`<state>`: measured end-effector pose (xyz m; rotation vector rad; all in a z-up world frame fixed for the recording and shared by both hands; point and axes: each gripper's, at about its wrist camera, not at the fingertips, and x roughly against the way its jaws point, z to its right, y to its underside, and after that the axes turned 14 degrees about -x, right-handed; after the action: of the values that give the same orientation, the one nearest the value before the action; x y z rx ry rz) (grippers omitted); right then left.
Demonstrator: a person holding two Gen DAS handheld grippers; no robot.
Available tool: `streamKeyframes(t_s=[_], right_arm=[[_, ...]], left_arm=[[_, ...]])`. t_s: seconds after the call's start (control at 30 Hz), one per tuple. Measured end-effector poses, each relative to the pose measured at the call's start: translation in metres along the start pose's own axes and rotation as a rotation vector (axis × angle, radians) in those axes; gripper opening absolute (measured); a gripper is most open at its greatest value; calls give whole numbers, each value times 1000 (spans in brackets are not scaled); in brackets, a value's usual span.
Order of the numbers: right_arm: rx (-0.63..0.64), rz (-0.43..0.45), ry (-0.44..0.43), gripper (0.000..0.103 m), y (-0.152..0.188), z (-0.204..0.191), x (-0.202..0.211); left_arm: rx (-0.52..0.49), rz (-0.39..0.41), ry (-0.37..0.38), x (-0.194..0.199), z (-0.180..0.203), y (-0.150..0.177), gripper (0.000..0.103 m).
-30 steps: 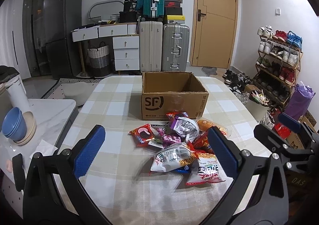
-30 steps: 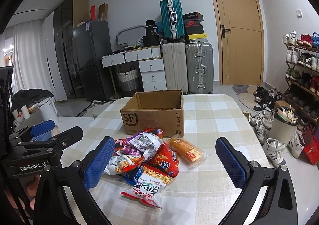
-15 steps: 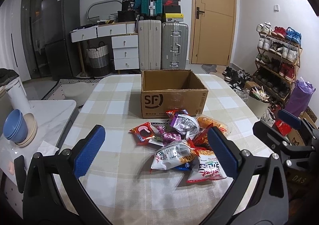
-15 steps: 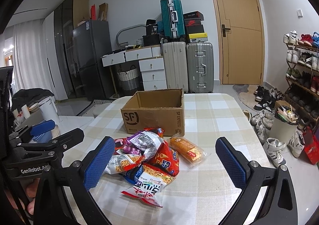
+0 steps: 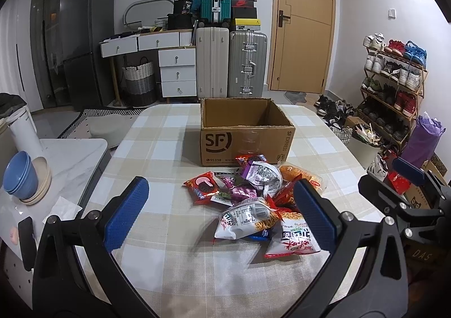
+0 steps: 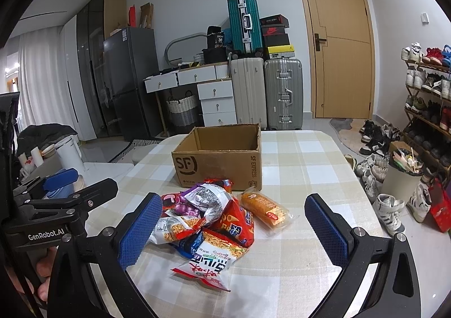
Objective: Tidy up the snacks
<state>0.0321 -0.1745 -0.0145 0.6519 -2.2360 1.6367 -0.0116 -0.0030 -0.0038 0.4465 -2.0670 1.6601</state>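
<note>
My left gripper (image 5: 220, 211) and my right gripper (image 6: 229, 229) both hang spread wide with nothing between the pads, above the near part of the checked table (image 5: 157, 149). The snack packets (image 5: 253, 199) lie in a loose heap at the table's middle, just in front of the open cardboard box (image 5: 245, 143), which looks empty from here. I judge these bags light, soft and crinkly, with slick film that could slide from the pads, and the puffed ones may crush or burst if squeezed hard. A sealed end or flat corner seems the best hold. The orange wrapped cake (image 6: 265, 209) lies apart at the heap's right edge, easiest to single out. There is bare cloth to either side, and the box's top is open for dropping in.
</note>
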Motion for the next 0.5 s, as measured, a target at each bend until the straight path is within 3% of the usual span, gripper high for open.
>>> streamKeyframes(t_s=[0.5], right_arm=[[-16, -53, -23, 103, 11, 9, -10]], left_arm=[[31, -78, 48, -33, -11, 12, 102]])
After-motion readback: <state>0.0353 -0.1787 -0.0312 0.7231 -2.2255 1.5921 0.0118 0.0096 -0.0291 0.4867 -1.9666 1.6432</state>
